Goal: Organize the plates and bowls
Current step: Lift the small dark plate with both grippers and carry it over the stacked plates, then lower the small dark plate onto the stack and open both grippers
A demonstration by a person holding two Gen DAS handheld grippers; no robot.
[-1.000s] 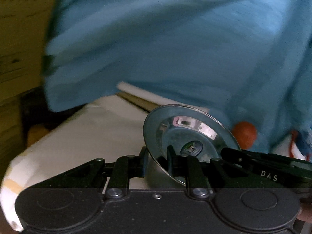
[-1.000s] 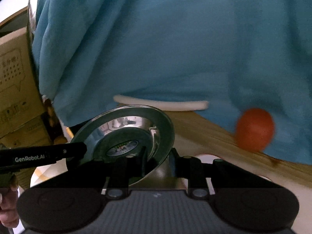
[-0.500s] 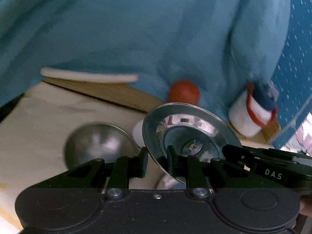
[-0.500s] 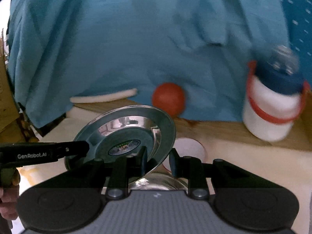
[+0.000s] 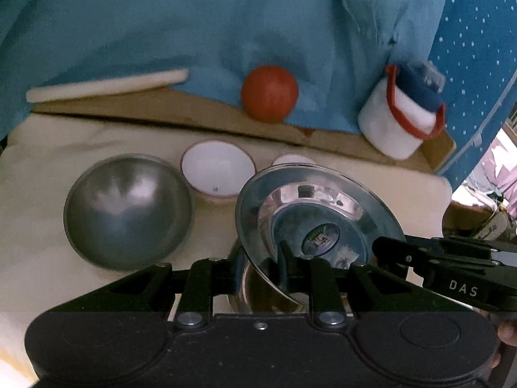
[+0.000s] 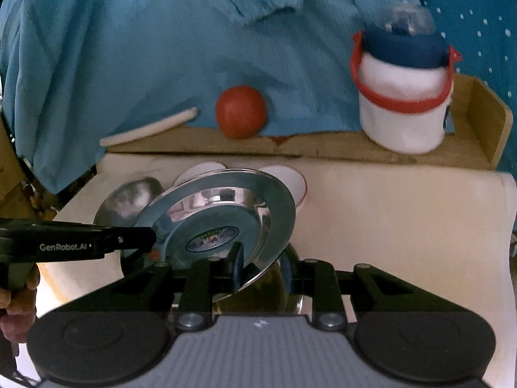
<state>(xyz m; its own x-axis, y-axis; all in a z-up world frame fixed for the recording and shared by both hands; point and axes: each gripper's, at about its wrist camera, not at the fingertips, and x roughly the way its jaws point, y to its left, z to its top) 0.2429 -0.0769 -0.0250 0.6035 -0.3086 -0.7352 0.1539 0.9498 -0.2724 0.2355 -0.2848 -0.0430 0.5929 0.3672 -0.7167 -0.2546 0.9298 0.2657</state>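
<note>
A shiny steel plate (image 5: 318,213) with a round sticker is held between both grippers, tilted, above the table. My left gripper (image 5: 258,270) is shut on its left rim. My right gripper (image 6: 261,266) is shut on its right rim (image 6: 226,220). A steel bowl (image 5: 127,210) lies upside down on the table at the left. A white bowl with a red rim (image 5: 218,169) stands behind it. A second white bowl (image 5: 292,160) shows partly behind the plate. Another steel vessel (image 6: 284,300) sits under the plate, mostly hidden.
The table has a cream cloth (image 6: 387,220). At its back lie a cardboard strip (image 6: 323,148), a red ball (image 6: 240,111), a white rod (image 6: 148,131) and a white jar with a blue lid and red handle (image 6: 404,93). A blue curtain (image 6: 161,32) hangs behind.
Both grippers have swung with the plate from facing the blue curtain and the table's left edge to over the table. The bowls, ball and jar have come into view.
</note>
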